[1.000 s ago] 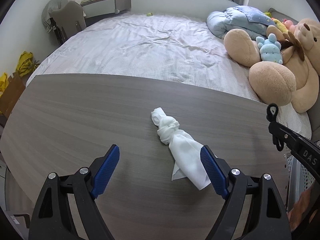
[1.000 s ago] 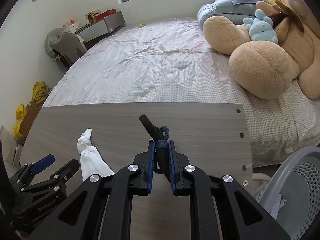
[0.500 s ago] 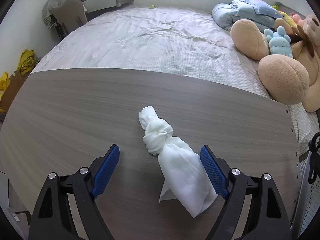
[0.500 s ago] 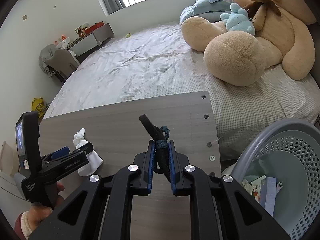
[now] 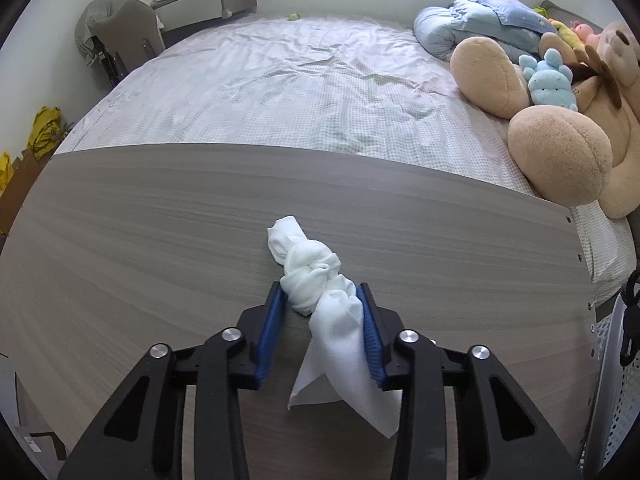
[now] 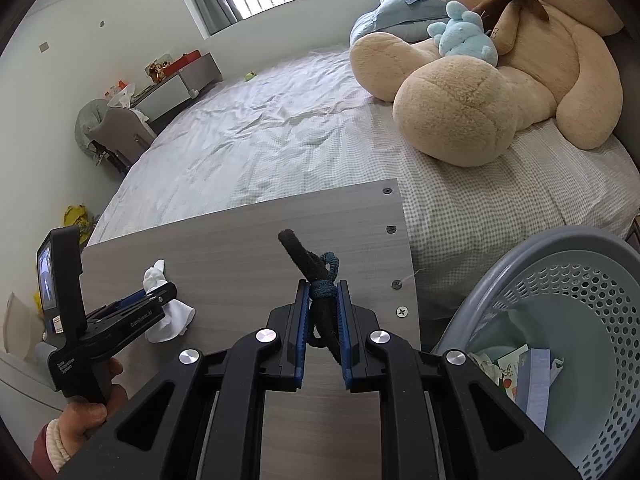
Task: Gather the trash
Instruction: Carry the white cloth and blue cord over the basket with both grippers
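Left wrist view: left gripper (image 5: 322, 300), blue pads, jaws closing, both pads pressed against a knotted white cloth (image 5: 320, 276). Knot and short tip lie ahead of the fingertips on the grey wood-grain tabletop (image 5: 160, 240); loose tail trails back between the fingers, nearer the right pad.

Right wrist view: right gripper (image 6: 323, 300), jaws narrow, clamped on a dark knotted cord (image 6: 316, 280). One stiff black end sticks up and forward past the fingertips, and a bluish knot sits at the pad tips. Gripper is above the table's right portion, near the edge with screw heads.

Same view, left side: a person's hand (image 6: 86, 408) with a dark red sleeve and pale cuff holds the left gripper's handle, its small screen facing back.

Lower right: grey perforated basket (image 6: 520, 264) beside the table, paper scraps (image 6: 516, 364) inside.

Beyond the table: bed (image 6: 280, 132) with checked sheet, large tan plush bear (image 6: 480, 92), small blue plush toy (image 6: 464, 32).
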Demonstrator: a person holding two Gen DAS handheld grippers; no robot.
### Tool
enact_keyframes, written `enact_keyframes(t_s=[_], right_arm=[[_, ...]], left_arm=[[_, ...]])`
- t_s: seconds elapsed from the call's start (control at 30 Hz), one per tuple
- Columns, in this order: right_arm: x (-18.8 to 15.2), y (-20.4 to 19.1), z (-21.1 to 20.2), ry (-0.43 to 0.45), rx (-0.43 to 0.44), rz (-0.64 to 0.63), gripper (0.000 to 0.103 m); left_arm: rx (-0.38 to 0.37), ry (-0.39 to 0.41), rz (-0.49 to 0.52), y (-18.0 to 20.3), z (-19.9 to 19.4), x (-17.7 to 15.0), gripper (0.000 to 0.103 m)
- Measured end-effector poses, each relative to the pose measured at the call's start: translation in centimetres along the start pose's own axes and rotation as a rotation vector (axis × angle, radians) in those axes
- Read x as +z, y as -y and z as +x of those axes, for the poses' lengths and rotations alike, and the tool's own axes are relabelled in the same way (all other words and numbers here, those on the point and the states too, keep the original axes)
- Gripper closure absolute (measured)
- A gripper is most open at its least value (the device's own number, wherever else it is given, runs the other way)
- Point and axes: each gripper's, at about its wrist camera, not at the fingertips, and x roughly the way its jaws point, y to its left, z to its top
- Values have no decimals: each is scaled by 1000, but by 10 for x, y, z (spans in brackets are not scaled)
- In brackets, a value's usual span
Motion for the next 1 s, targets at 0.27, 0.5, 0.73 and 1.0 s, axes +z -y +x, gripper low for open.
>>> enact_keyframes(t_s=[0.27, 0.5, 0.73, 1.0], right_arm=[[-1, 10, -4, 16, -17, 21, 90], [-5, 34, -24, 78, -69, 81, 90], [-16, 77, -49, 135, -139, 188, 90], [-40, 122, -81, 190, -234, 286, 90]], left_arm=[[-82, 14, 43, 20, -18, -4, 71], [-162, 96, 144, 68, -55, -8, 71], [-240, 133, 222, 111, -76, -16, 71], [-310, 147, 343, 163, -89, -34, 71]])
